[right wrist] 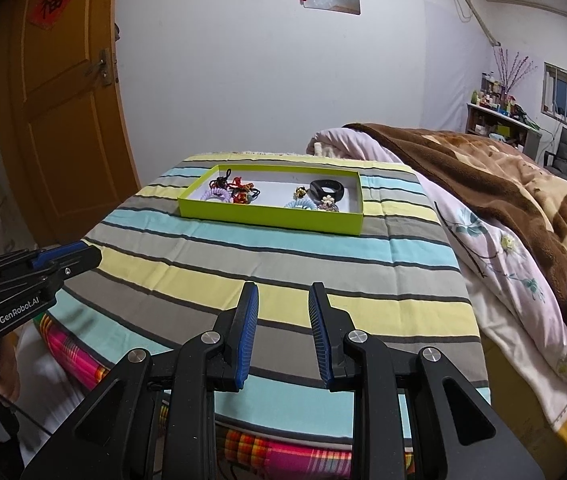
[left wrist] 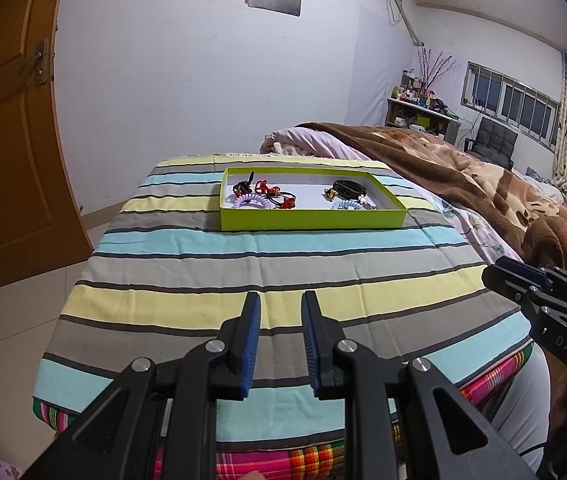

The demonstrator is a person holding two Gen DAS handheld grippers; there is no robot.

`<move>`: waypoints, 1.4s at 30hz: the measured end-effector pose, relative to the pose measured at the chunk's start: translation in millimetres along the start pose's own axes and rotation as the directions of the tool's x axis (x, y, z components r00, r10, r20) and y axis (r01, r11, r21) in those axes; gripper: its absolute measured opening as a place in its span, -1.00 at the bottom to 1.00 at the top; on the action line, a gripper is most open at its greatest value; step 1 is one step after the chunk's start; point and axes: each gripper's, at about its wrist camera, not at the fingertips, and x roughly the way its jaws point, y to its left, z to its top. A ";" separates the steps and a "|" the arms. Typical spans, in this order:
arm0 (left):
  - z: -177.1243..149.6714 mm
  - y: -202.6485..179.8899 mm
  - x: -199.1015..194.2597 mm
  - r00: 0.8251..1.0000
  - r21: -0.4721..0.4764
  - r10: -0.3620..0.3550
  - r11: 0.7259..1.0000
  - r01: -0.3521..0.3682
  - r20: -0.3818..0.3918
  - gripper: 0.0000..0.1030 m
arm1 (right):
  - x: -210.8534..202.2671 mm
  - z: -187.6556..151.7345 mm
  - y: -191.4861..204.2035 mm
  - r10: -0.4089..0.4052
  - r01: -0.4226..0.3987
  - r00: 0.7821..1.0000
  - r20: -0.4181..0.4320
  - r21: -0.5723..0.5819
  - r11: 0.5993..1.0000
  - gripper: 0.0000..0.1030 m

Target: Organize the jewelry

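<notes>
A lime-green tray [left wrist: 315, 218] [right wrist: 271, 216] sits at the far end of a table under a striped cloth [left wrist: 267, 276] [right wrist: 283, 264]. Its left half holds a purple coil hair tie [left wrist: 248, 201] [right wrist: 215, 195] and red and black hair ties [left wrist: 267, 190] [right wrist: 241, 190]. Its right half holds a black ring-shaped piece [left wrist: 347, 187] [right wrist: 325, 190], a blue coil tie [left wrist: 347, 205] [right wrist: 301, 204], a gold charm [right wrist: 300, 191] and a flower piece [right wrist: 328, 200]. My left gripper [left wrist: 281, 300] and right gripper [right wrist: 283, 290] hover open and empty over the near table edge.
A bed with a brown blanket [left wrist: 483, 176] [right wrist: 503, 184] and pale floral sheet [right wrist: 495, 256] lies along the table's right side. A wooden door [left wrist: 3, 140] [right wrist: 63, 120] stands at left. A shelf [left wrist: 419, 116] and a chair [left wrist: 495, 140] stand far back right.
</notes>
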 end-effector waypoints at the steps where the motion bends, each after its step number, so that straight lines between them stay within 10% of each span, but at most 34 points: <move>1: 0.0 0.0 0.5 1.000 -0.001 -0.003 1.000 0.003 -0.002 -0.58 | 0.0 -0.2 -0.2 0.000 0.000 1.000 -0.001 0.000 1.000 -0.48; 42: -2.8 -5.3 5.9 1.000 0.022 0.027 0.999 -0.027 -0.016 -0.58 | 2.0 1.3 2.7 0.005 -0.005 1.000 -0.006 -0.008 1.000 -0.48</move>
